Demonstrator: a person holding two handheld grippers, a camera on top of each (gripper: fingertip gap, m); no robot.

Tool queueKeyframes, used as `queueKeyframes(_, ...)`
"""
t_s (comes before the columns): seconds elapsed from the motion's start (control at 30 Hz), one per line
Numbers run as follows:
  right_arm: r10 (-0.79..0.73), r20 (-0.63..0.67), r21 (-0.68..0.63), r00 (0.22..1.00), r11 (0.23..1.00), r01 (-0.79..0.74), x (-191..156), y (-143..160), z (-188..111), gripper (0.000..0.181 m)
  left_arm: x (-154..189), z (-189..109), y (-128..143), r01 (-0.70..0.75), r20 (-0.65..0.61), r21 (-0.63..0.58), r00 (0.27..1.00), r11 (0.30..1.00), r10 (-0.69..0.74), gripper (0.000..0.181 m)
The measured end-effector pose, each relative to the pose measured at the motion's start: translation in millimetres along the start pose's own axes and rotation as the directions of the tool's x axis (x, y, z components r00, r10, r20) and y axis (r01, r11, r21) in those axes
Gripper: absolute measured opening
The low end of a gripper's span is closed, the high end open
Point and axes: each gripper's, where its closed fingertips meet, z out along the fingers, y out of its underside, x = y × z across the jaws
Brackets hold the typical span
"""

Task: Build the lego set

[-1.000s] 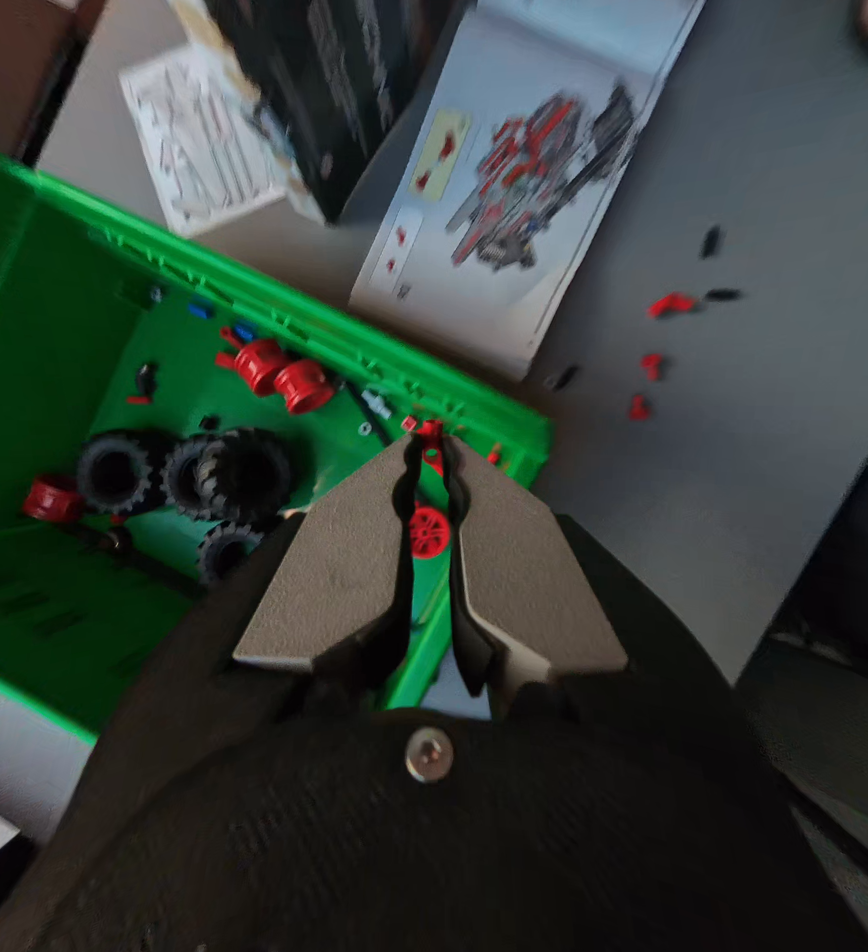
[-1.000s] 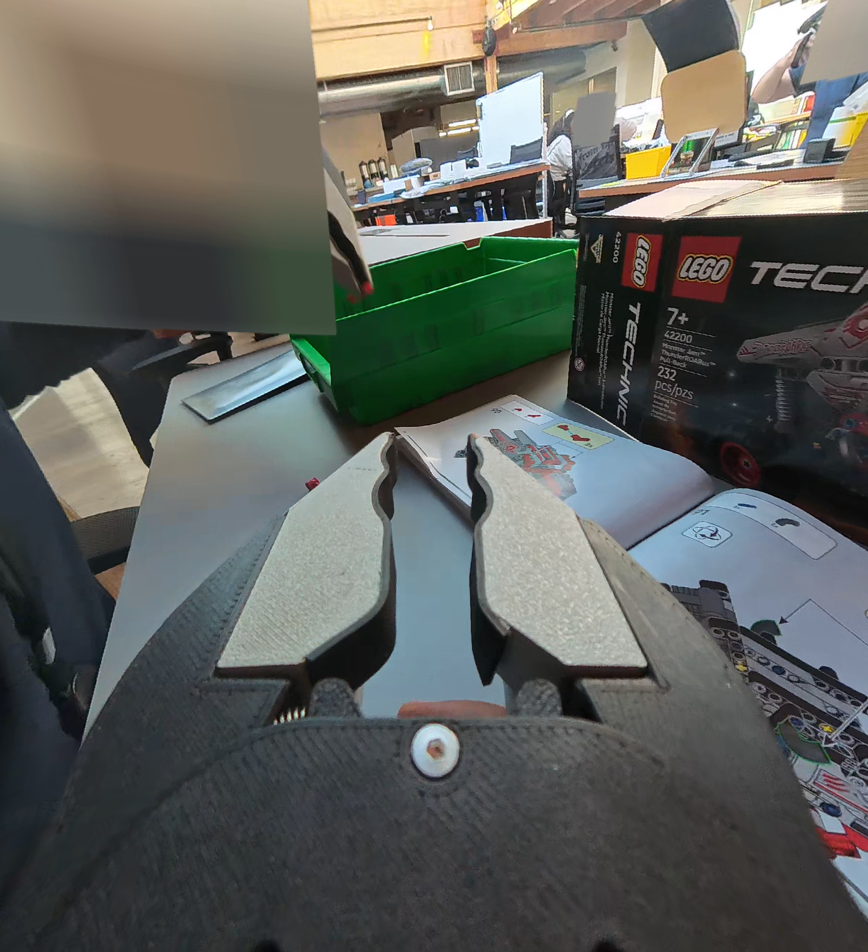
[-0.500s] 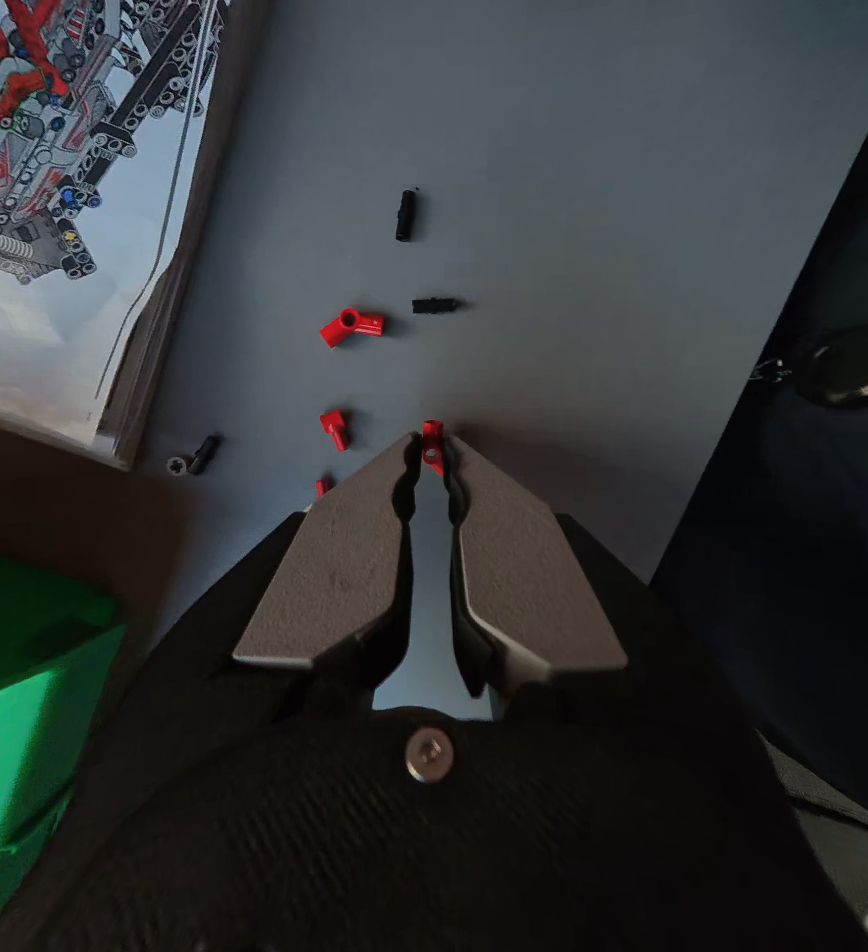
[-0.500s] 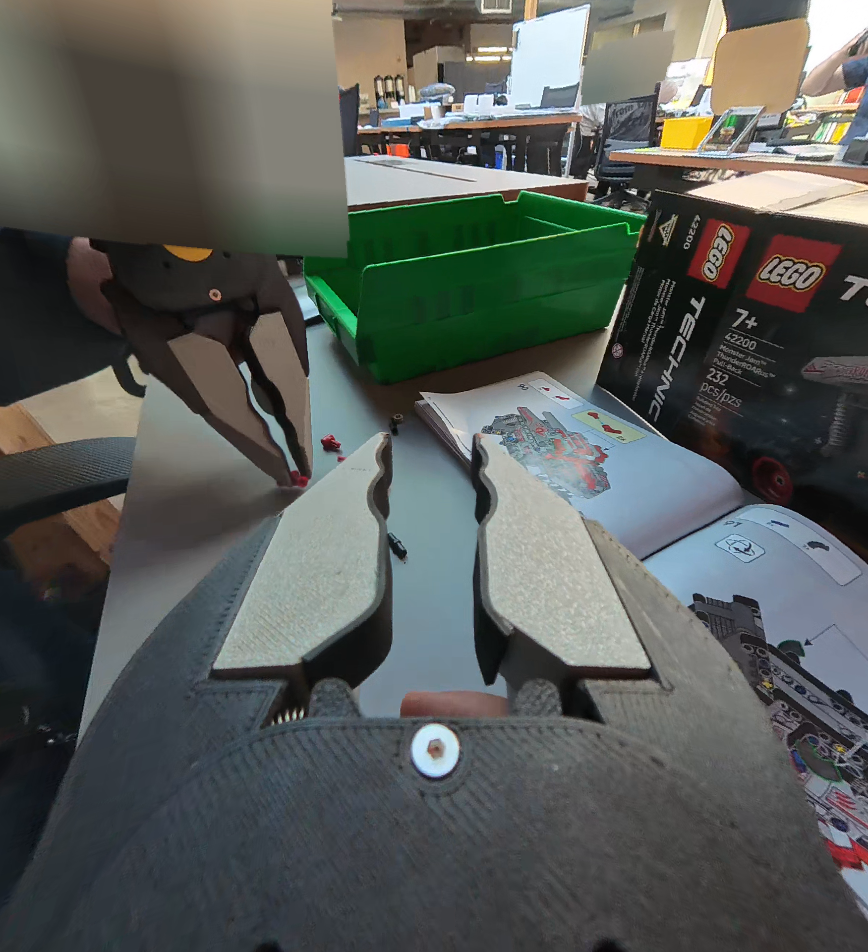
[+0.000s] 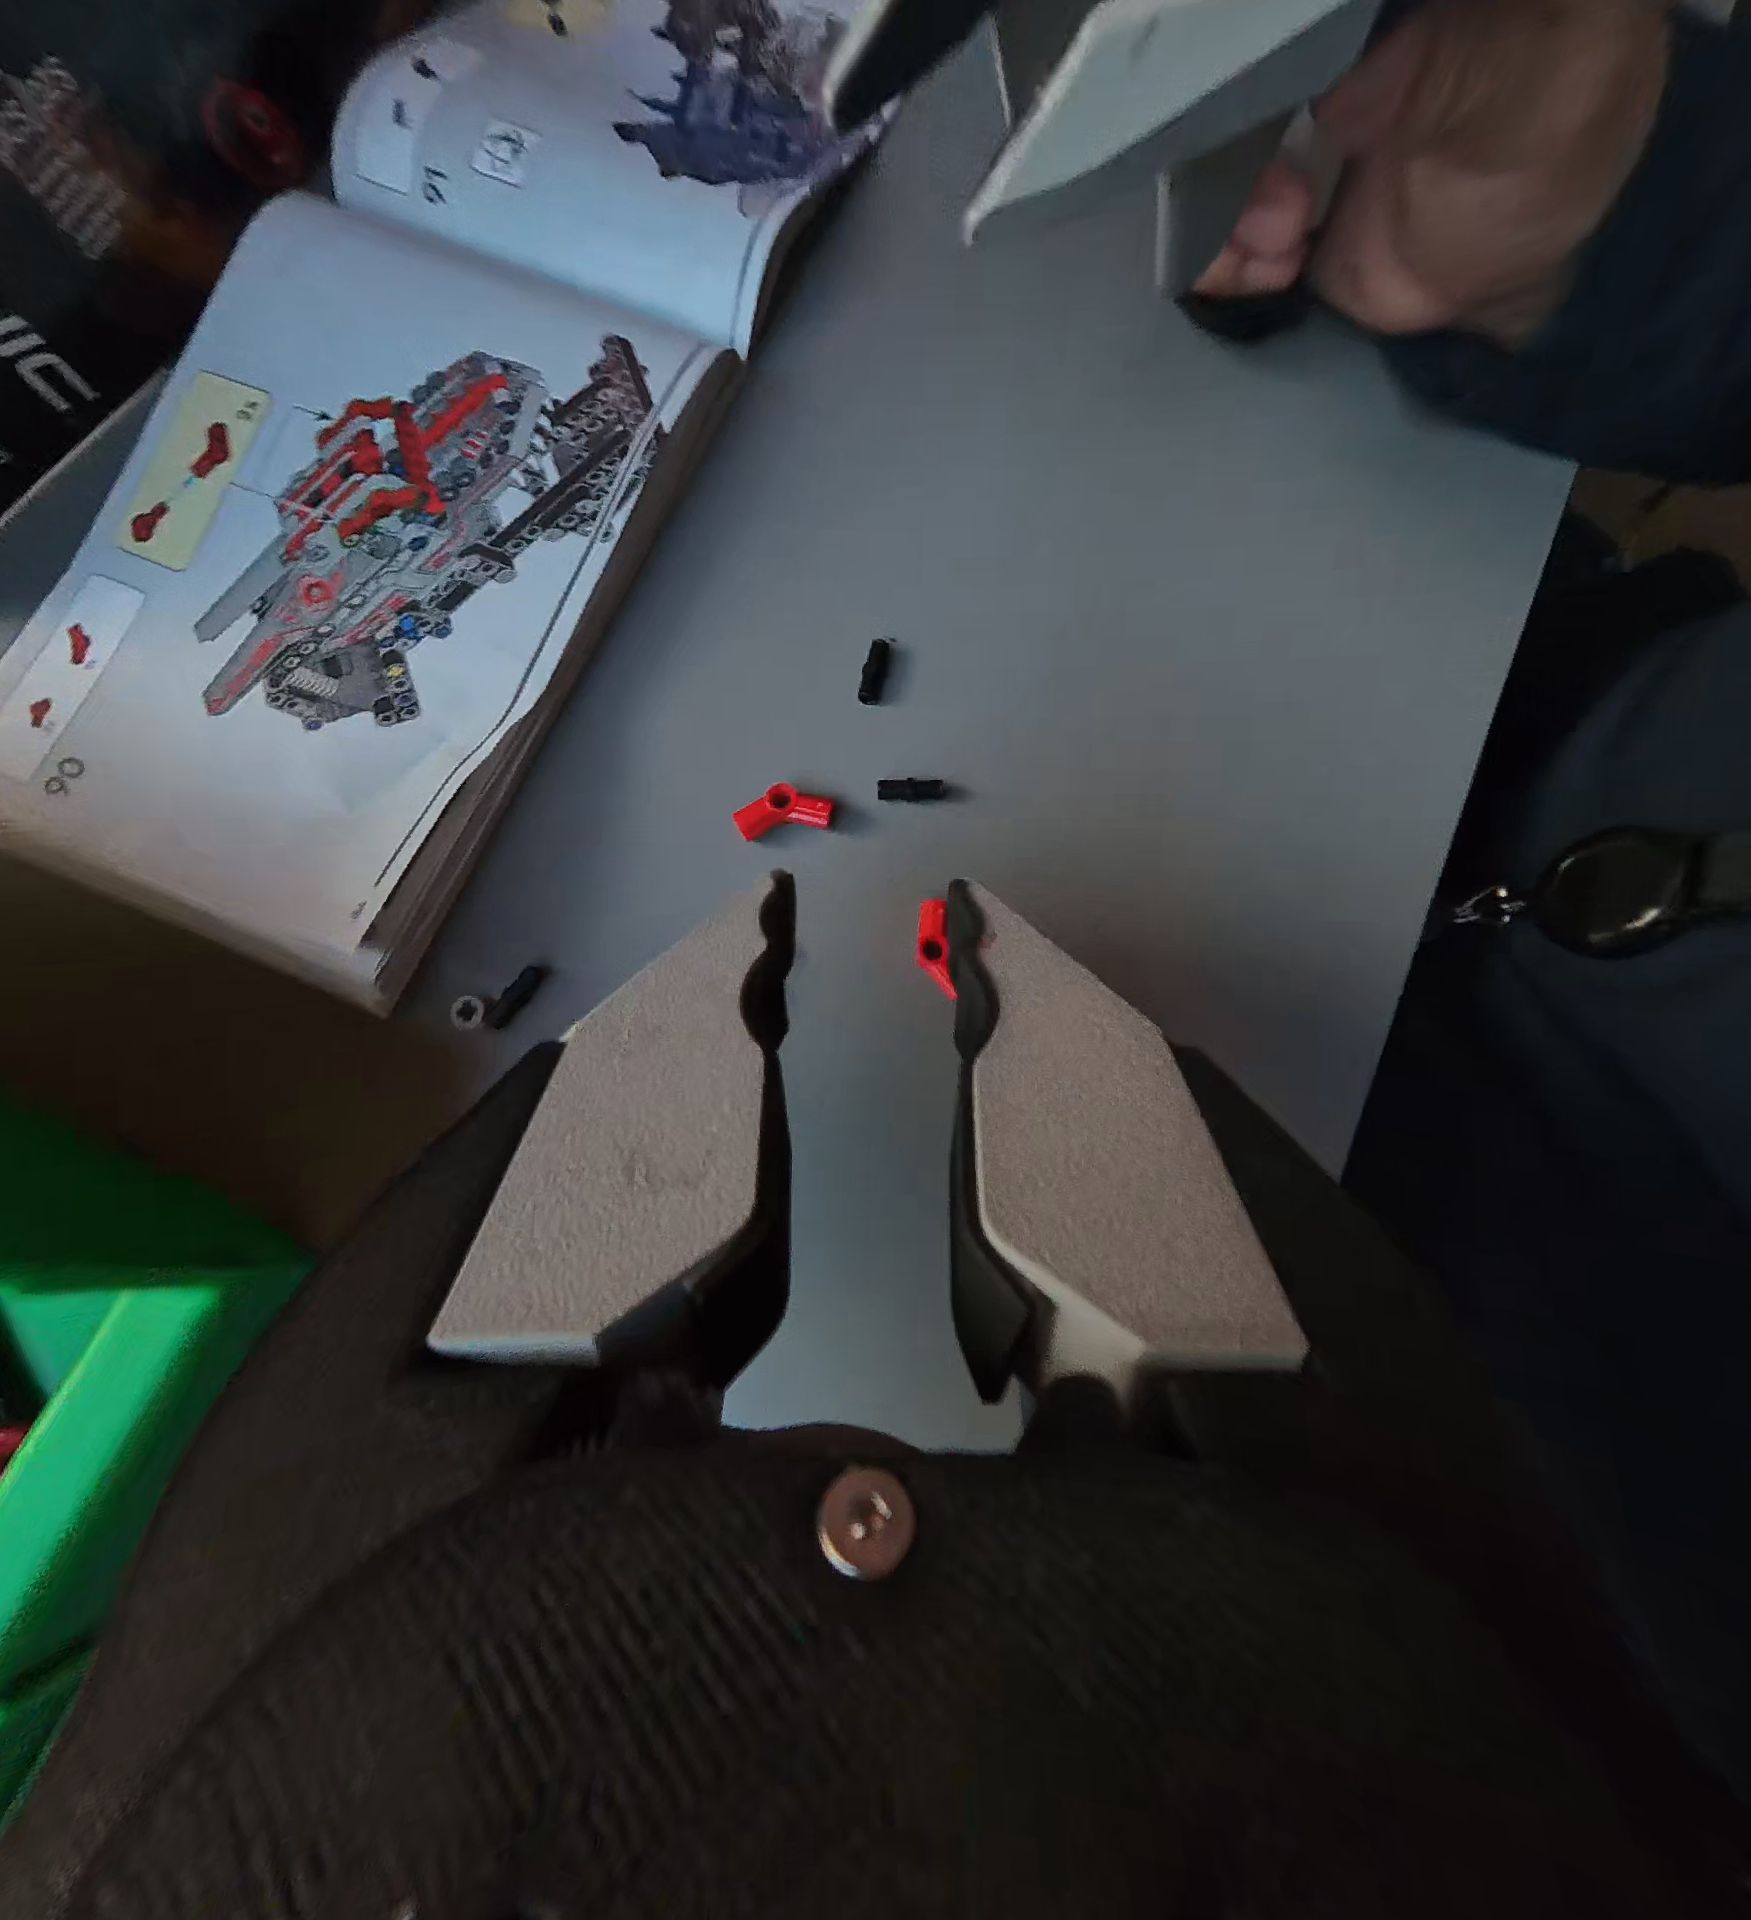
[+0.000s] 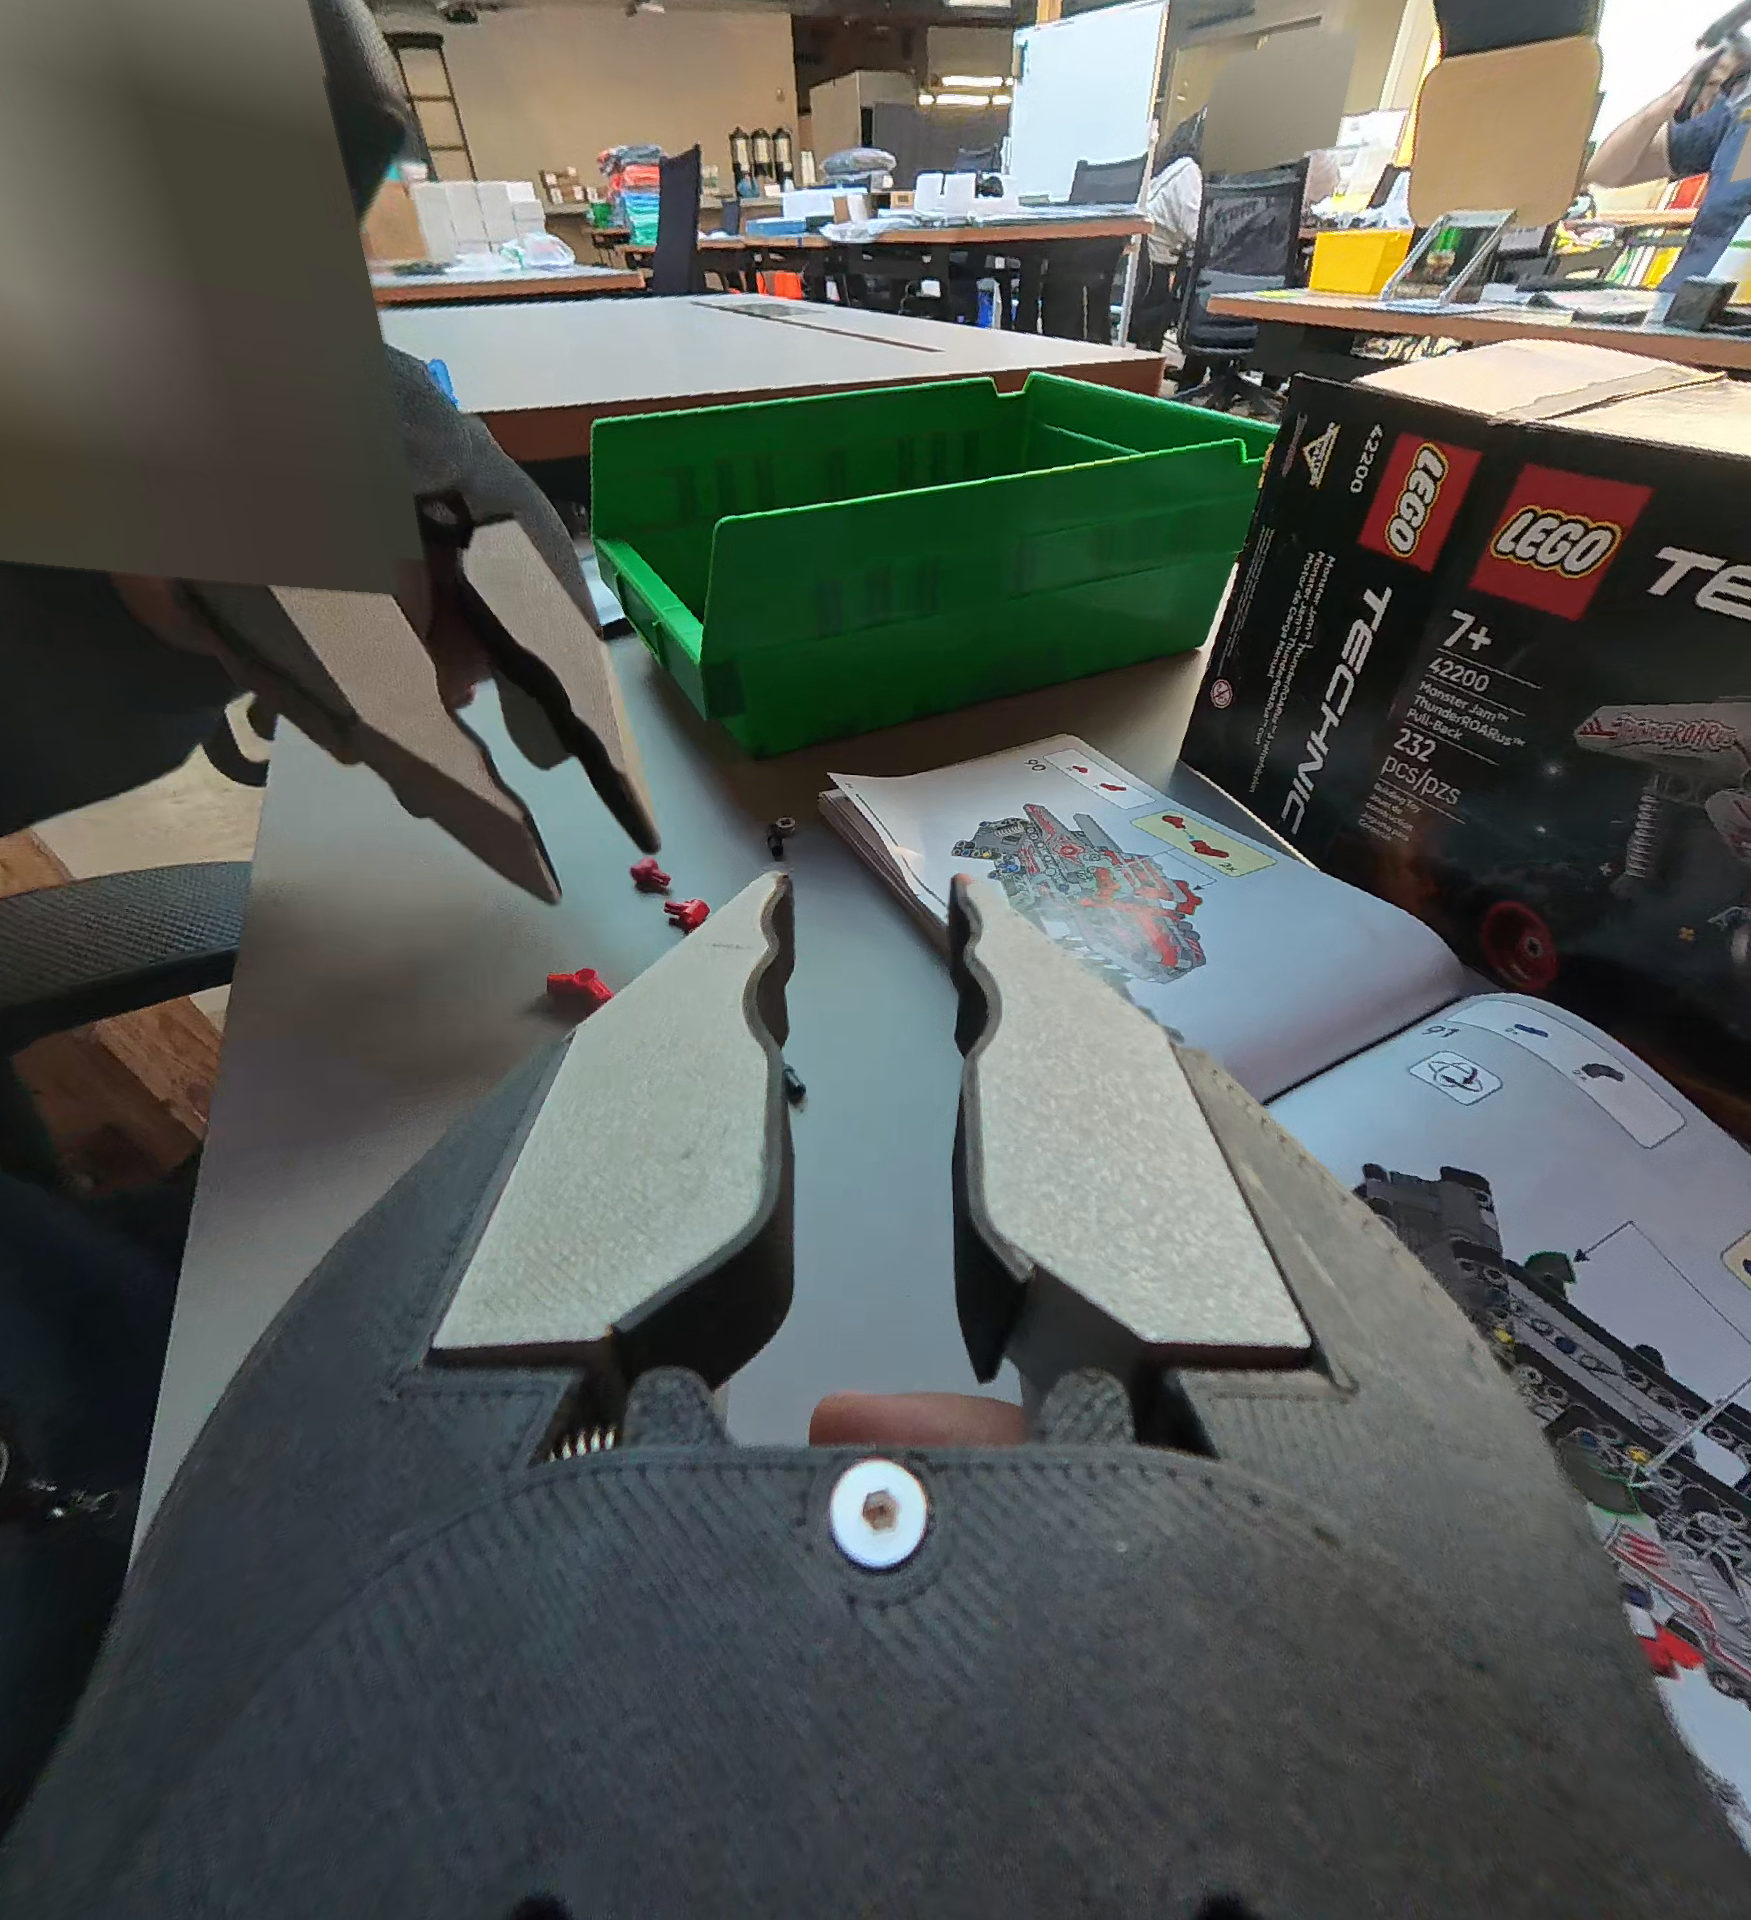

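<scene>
Grey table (image 5: 1110,582) across both views, strewn with small parts. Left gripper (image 5: 866,894) at frame centre in the left wrist view, jaws apart, nothing clamped; small red piece (image 5: 933,940) right against the inner edge of its right finger, whether touching it or lying on the table beneath, cannot tell. Just above the tips, a red connector (image 5: 783,810) and a black pin (image 5: 909,790) side by side; another black pin (image 5: 874,670) higher up. Black axle pin (image 5: 502,997) left of the fingers, near the corner of the open booklet (image 5: 351,540) in the upper left. Green bin (image 5: 40,1475) at lower left, red wheels inside.

Right gripper (image 6: 871,894) centred in the right wrist view, jaws apart and empty. Left gripper seen again at mid left, tips spread just above three red pieces on the table. Green bin behind at upper centre, black box (image 6: 1536,665) at right, booklet below it.
</scene>
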Motion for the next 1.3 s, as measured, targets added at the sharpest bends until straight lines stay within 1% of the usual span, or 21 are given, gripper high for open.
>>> queueKeyframes(0.03, 0.002, 0.008, -0.005, 1.0, 1.0, -0.002, -1.1, 1.1, 0.9, 0.027, -1.9, -5.7, 0.7, 0.022, -0.007, 0.036, 1.0, 0.999, -0.022, 0.026)
queueKeyframes(0.13, -0.002, 0.026, -0.023, 1.0, 1.0, 0.002, -4.8, 4.6, 4.3, 0.027, -13.1, -19.5, 2.3, 0.042, 0.039, 0.155, 0.998, 0.987, -0.048, 0.027)
queueKeyframes(0.27, -0.017, 0.045, -0.041, 0.999, 0.999, 0.019, -8.7, 7.5, 7.5, 0.027, -27.8, -26.4, -5.5, 0.009, 0.17, 0.335, 0.983, 0.942, -0.07, 0.026)
queueKeyframes(0.3, -0.016, 0.047, -0.044, 0.999, 0.999, 0.018, -8.9, 8.1, 8.0, 0.027, -30.5, -24.9, -5.2, 0.007, 0.191, 0.357, 0.978, 0.934, -0.08, 0.026)
queueKeyframes(0.37, -0.009, 0.053, -0.05, 0.999, 0.999, 0.012, -8.9, 8.8, 8.5, 0.027, -33.2, -20.1, -2.1, -0.006, 0.213, 0.349, 0.974, 0.937, -0.073, 0.027)
queueKeyframes(0.4, -0.005, 0.053, -0.05, 0.999, 0.999, 0.008, -8.5, 8.8, 8.4, 0.027, -34.8, -20.8, -4.1, -0.026, 0.227, 0.356, 0.972, 0.934, -0.06, 0.026)
queueKeyframes(0.47, 0.002, 0.053, -0.046, 0.999, 0.999, 0.0, -7.6, 8.3, 8.1, 0.027, -42.1, -29.0, -10.8, -0.075, 0.282, 0.406, 0.958, 0.911, -0.047, 0.024)
queueKeyframes(0.5, 0.006, 0.054, -0.045, 0.999, 0.999, -0.004, -7.4, 8.3, 8.0, 0.027, -44.1, -32.4, -13.1, -0.085, 0.286, 0.429, 0.957, 0.899, -0.046, 0.022)
queueKeyframes(0.63, 0.019, 0.057, -0.043, 0.998, 0.999, -0.016, -6.4, 7.9, 8.0, 0.027, -44.2, -37.5, -19.0, -0.04, 0.19, 0.499, 0.98, 0.866, -0.065, 0.02)
queueKeyframes(0.73, 0.017, 0.058, -0.039, 0.998, 0.999, -0.015, -6.0, 7.3, 8.7, 0.025, -46.8, -47.4, -25.8, -0.046, 0.184, 0.57, 0.98, 0.82, -0.073, 0.017)
queueKeyframes(0.8, 0.016, 0.064, -0.047, 0.998, 0.999, -0.013, -6.6, 8.2, 10.0, 0.025, -47.0, -47.8, -26.4, -0.044, 0.18, 0.574, 0.981, 0.817, -0.074, 0.014)
queueKeyframes(0.9, 0.015, 0.065, -0.057, 0.998, 0.998, -0.011, -6.9, 9.5, 10.9, 0.025, -46.3, -43.2, -26.4, -0.044, 0.171, 0.556, 0.983, 0.83, -0.063, 0.015)
queueKeyframes(1.3, 0.003, 0.074, -0.087, 0.997, 0.996, 0.003, -8.3, 13.1, 15.0, 0.027, -45.8, -39.6, -29.1, -0.062, 0.179, 0.551, 0.983, 0.832, -0.046, 0.015)
